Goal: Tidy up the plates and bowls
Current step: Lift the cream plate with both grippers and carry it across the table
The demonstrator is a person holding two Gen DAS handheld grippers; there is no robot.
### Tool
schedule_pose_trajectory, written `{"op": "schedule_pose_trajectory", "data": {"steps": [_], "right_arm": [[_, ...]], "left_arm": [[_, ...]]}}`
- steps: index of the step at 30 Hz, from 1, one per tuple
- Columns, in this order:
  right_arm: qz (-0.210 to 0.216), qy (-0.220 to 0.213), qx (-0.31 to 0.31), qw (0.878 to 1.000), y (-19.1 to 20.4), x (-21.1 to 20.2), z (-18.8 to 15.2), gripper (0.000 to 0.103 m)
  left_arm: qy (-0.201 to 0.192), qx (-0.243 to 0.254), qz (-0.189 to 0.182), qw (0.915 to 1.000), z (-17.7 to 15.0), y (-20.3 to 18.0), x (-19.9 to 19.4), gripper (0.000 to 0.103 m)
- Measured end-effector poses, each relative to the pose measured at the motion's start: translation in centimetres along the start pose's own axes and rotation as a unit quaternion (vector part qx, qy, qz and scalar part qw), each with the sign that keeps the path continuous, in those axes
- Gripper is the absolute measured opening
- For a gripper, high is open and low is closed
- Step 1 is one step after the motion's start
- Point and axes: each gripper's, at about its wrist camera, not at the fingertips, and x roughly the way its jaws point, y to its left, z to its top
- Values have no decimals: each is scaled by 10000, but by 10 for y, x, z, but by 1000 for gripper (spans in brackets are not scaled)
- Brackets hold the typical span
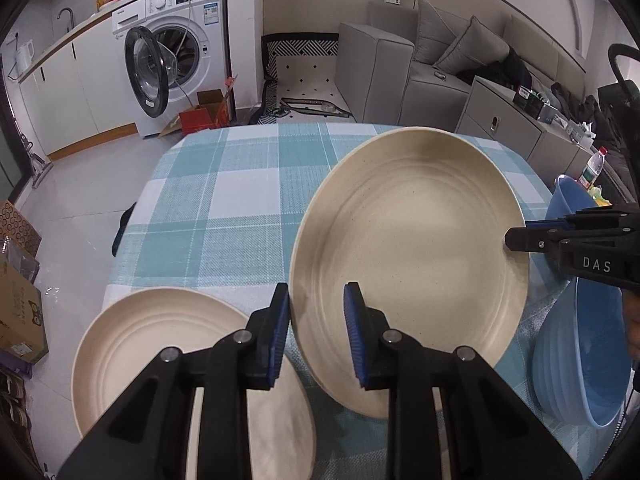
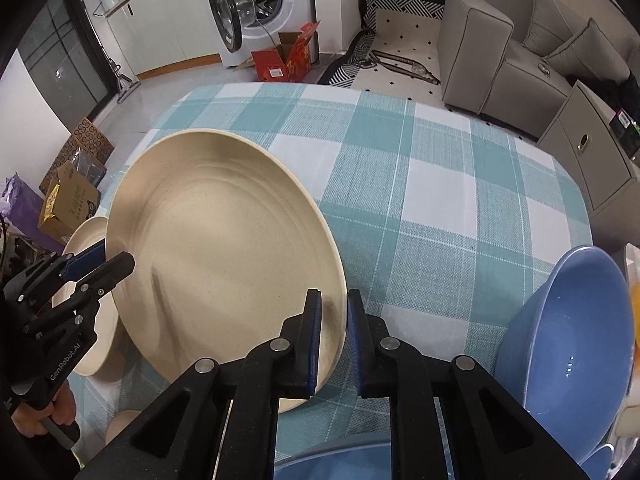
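Both tongs, the left tongs (image 1: pixel 316 332) and right tongs (image 2: pixel 334 340), pinch the big cream plate (image 1: pixel 412 264) by its rim, so keep it level and set it gently on the other cream plate (image 1: pixel 160 360).

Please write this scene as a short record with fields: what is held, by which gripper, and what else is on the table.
held item: beige plate, tilted, raised off the cloth
left gripper: shut on the plate's near-left rim
right gripper: shut on the opposite rim
second beige plate: flat on the table, to the left
blue bowl: on the table, to the right
table cover: teal and white checked tablecloth
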Motion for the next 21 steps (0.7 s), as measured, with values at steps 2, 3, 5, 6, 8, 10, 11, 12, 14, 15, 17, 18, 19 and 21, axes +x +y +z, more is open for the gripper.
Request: {"op": "schedule_pose_trajectory", "data": {"steps": [2, 3, 5, 6, 8, 10, 11, 12, 14, 15, 17, 18, 19, 21], "right_arm": [[30, -78, -37, 10000, 4, -7, 1, 13], [49, -103, -53, 9999, 6, -10, 1, 13], [76, -158, -94, 9998, 10, -17, 2, 13], [88, -170, -111, 9998, 12, -20, 2, 13], [115, -231, -158, 9995, 16, -28, 1, 13], [162, -293, -167, 9993, 19, -36, 0, 13], [182, -308, -180, 9992, 21, -40, -1, 13], [189, -326, -193, 9991, 23, -43, -2, 13], [193, -371, -228, 9989, 26, -52, -5, 13], [203, -397, -237, 9987, 27, -56, -6, 13], [232, -443, -233, 9985, 28, -64, -9, 13], [241, -458, -237, 9984, 29, -68, -11, 13], [244, -467, -245, 9983, 29, -70, -13, 13], [257, -508, -268, 9980, 30, -78, -17, 13]], "left_arm": [[-67, -20, 42, 10000, 0, 2, -6, 25], [-86, -51, 51, 9999, 1, 4, -9, 25], [-129, -82, 76, 9999, 1, 7, -15, 25], [-159, -84, 94, 9998, 0, 8, -19, 25], [-220, -95, 114, 9996, 0, 10, -26, 25], [-268, -113, 130, 9995, -2, 11, -34, 25], [-285, -109, 140, 9994, -2, 11, -38, 25], [-313, -100, 149, 9993, -3, 11, -42, 25], [-366, -106, 163, 9991, -4, 11, -49, 25], [-392, -111, 163, 9990, -5, 10, -53, 25], [-427, -111, 162, 9989, -7, 9, -59, 25], [-447, -94, 168, 9988, -9, 8, -63, 25], [-473, -88, 172, 9987, -9, 8, -67, 25], [-514, -89, 189, 9985, -12, 7, -74, 25]]}}
